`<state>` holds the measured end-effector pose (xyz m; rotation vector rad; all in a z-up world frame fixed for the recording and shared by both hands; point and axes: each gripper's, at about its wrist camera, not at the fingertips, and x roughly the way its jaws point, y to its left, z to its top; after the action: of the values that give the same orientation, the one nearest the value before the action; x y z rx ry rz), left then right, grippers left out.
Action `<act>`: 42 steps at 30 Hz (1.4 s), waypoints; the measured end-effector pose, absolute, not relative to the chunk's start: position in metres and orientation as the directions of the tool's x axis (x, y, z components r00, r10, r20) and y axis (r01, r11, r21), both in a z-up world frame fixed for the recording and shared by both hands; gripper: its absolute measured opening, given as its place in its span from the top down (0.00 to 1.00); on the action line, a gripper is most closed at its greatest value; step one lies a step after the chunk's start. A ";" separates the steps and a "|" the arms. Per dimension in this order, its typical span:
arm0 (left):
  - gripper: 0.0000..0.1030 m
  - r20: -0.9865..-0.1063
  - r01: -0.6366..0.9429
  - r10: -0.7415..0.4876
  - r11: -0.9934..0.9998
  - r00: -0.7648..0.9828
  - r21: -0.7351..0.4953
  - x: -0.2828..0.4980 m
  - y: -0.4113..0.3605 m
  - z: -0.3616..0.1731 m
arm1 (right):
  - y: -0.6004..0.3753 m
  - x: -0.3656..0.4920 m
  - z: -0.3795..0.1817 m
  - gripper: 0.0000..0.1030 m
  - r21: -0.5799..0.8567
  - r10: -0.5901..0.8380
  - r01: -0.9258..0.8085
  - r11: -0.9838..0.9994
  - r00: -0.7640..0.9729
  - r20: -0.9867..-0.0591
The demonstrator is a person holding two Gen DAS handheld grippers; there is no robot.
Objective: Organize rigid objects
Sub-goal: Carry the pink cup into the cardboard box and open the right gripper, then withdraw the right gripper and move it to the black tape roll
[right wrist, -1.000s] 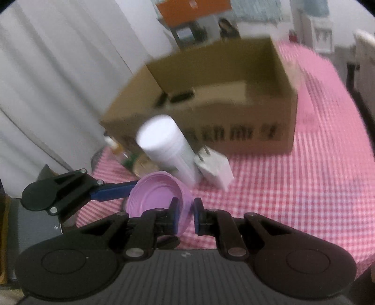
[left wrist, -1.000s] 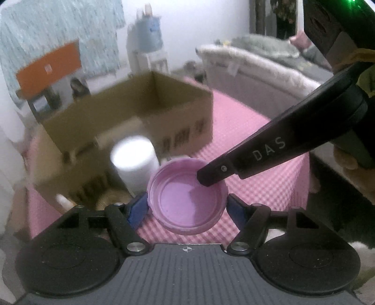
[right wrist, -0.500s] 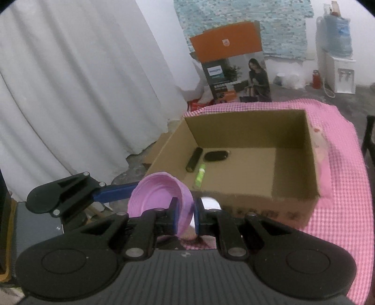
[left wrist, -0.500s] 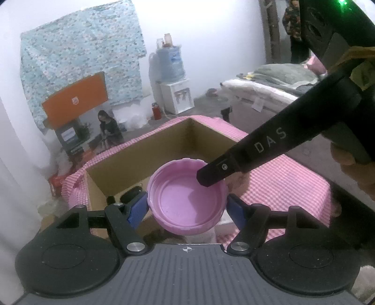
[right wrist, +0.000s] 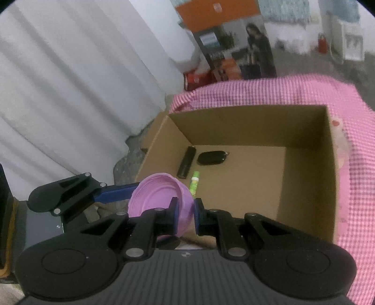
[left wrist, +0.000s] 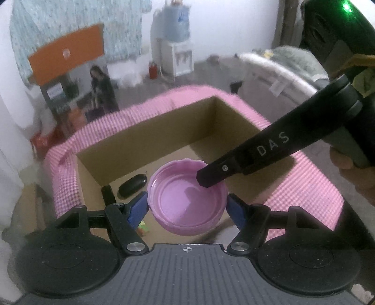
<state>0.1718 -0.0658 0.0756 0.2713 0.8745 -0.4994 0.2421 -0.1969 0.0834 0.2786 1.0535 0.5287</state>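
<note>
Dim, flat indoor light with motion blur

Both fisheye views bend and darken at their corners; beyond each tool's sharp black body the room smears soft, and a green lamp [left wrist: 346, 8] glows upper right.

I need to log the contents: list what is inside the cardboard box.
Inside the cardboard box lie a black cylinder, a black oval fob and a small green tube. The pink lid and both grippers cover the near-left floor.

Pink lid [left wrist: 187, 204], brown box [right wrist: 257, 126], pink-checked tablecloth [right wrist: 257, 91].
</note>
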 end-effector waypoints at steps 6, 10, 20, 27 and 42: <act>0.30 -0.878 0.499 -0.290 0.864 0.381 -0.069 0.227 -0.062 0.038 | -0.189 0.302 0.042 0.86 0.477 0.525 -0.230 0.849 0.246 -0.815; 0.30 -0.916 0.479 -0.283 0.870 0.284 -0.120 0.251 -0.063 0.012 | -0.187 0.328 0.012 0.87 0.473 0.506 -0.201 0.858 0.163 -0.847; 0.27 -0.971 0.504 -0.191 0.858 0.143 -0.094 0.269 -0.073 -0.028 | -0.177 0.356 -0.047 0.87 0.462 0.468 -0.193 0.866 -0.015 -0.884; 0.13 -0.974 0.487 -0.167 0.870 0.151 -0.074 0.266 -0.067 -0.023 | -0.162 0.357 -0.060 0.86 0.466 0.459 -0.216 0.858 -0.083 -0.885; 0.07 -0.890 0.493 -0.287 0.866 0.353 -0.084 0.214 -0.050 0.050 | -0.215 0.298 0.035 0.59 0.526 0.569 -0.222 0.821 0.228 -0.790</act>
<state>0.2145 -0.0498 0.0501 0.2124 1.1005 -0.5088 0.2981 -0.2151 0.0347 0.3323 1.2271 0.5582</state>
